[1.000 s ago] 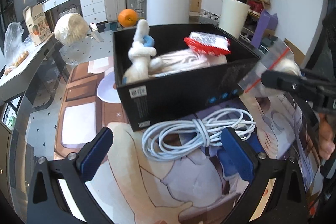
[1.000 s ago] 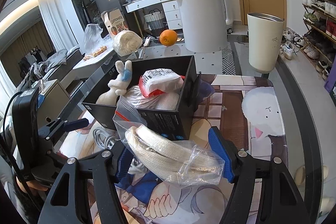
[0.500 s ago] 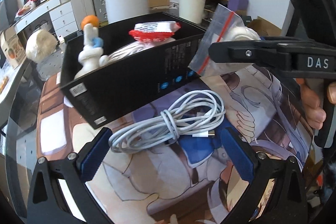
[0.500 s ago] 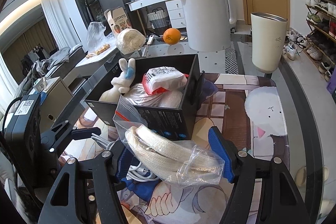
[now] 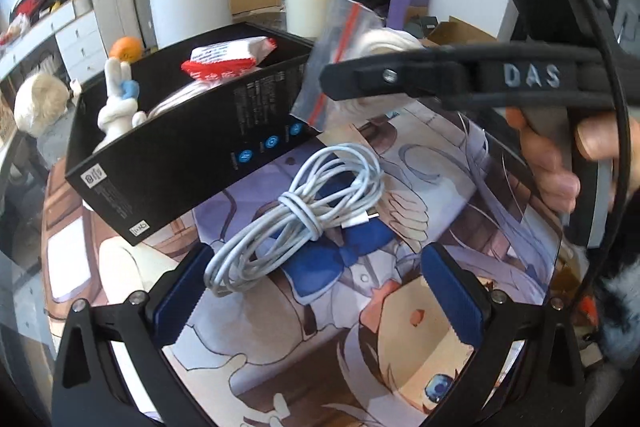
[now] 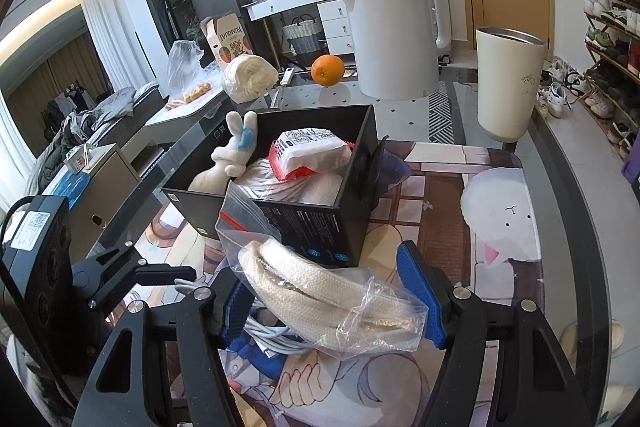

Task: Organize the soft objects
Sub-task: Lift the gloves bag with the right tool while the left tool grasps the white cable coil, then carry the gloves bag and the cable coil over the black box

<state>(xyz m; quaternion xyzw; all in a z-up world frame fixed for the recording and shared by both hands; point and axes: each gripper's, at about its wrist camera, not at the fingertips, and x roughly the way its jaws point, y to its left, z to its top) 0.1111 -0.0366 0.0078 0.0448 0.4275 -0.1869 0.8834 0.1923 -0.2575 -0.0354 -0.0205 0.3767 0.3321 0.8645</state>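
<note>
My right tongs [image 6: 332, 299] are clamped on a clear bag of white webbing [image 6: 340, 301], carried above the surface with my fingers [image 5: 556, 167] wrapped round the handle. My left tongs [image 5: 320, 295] hang spread wide, low over the surface with nothing between the blue pads [image 5: 178, 301].

An orange [image 6: 327, 70] sits beside a white kettle [image 6: 394, 31] and tumbler [image 6: 508, 83].

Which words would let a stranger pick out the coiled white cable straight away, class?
Start at the black box standing on the illustrated mat. On the mat just in front of it, between the open left gripper fingers, lies the white cable. Unlike the soft toys and packets inside the box, it is a bare cord, looped and wrapped round its own middle.
</note>
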